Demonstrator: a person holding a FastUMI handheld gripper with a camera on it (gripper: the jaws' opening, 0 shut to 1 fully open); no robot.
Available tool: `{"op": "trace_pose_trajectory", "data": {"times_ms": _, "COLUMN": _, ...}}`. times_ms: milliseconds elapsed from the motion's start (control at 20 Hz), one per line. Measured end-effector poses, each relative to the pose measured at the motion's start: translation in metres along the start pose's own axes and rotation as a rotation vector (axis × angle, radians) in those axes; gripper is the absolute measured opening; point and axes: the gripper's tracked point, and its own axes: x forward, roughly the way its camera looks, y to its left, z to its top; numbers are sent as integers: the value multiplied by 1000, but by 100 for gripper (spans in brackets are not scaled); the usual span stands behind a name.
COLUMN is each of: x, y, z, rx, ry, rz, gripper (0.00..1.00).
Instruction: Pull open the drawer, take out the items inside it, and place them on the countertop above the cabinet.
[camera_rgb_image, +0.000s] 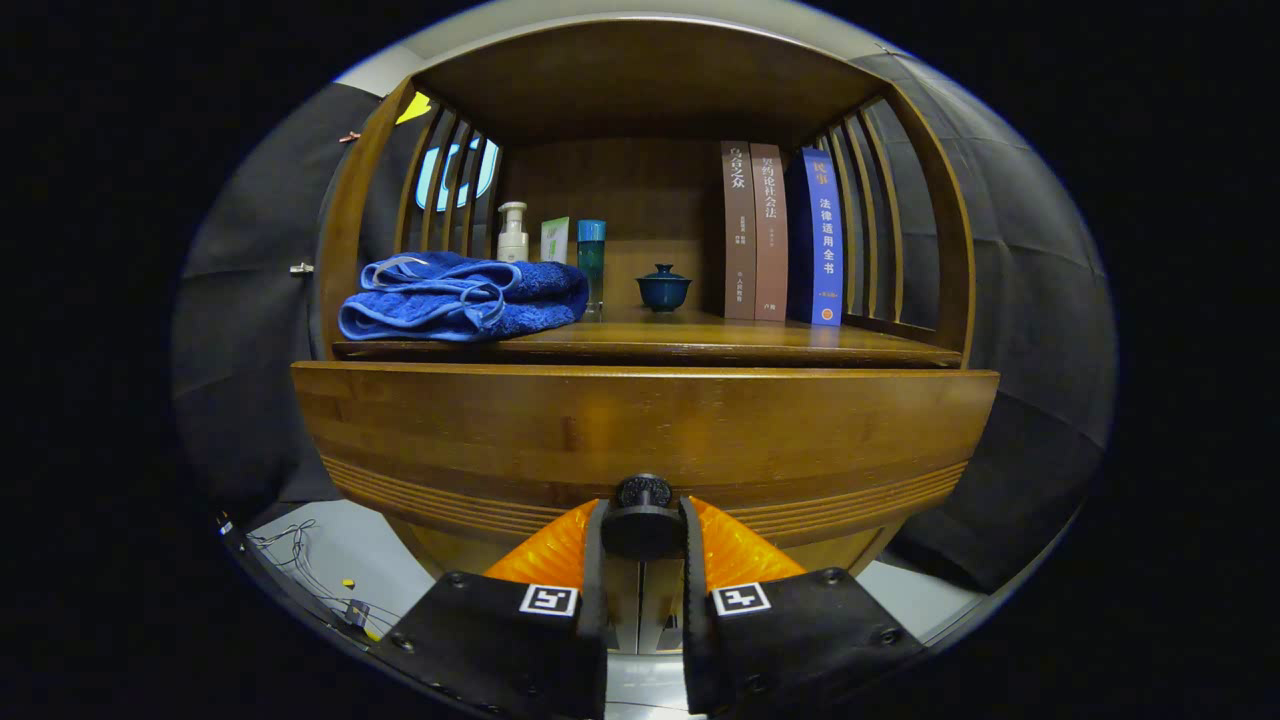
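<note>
A wooden cabinet fills the view, with a wide drawer front (640, 430) right ahead of me. The round dark knob (642, 512) of that drawer sits between my two fingers, and my gripper (642, 530) is shut on it, one pad pressing each side. The drawer front stands a little forward of the cabinet body. Its inside is hidden from this low angle. Above the drawer runs the wooden countertop (700, 338), inside an open shelf niche.
On the countertop lie a folded blue towel (462, 297) at the left, a pump bottle (513, 234), a small box (555, 240), a teal bottle (591, 262), a dark lidded cup (663, 288) and three upright books (782, 234). Slatted side walls enclose the niche. Cables (300, 560) lie on the floor.
</note>
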Motion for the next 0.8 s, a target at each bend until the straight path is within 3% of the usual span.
{"op": "trace_pose_trajectory", "data": {"times_ms": 800, "x": -111, "y": -6, "z": -25, "rx": -6, "ry": 19, "rz": 15, "gripper": 34}}
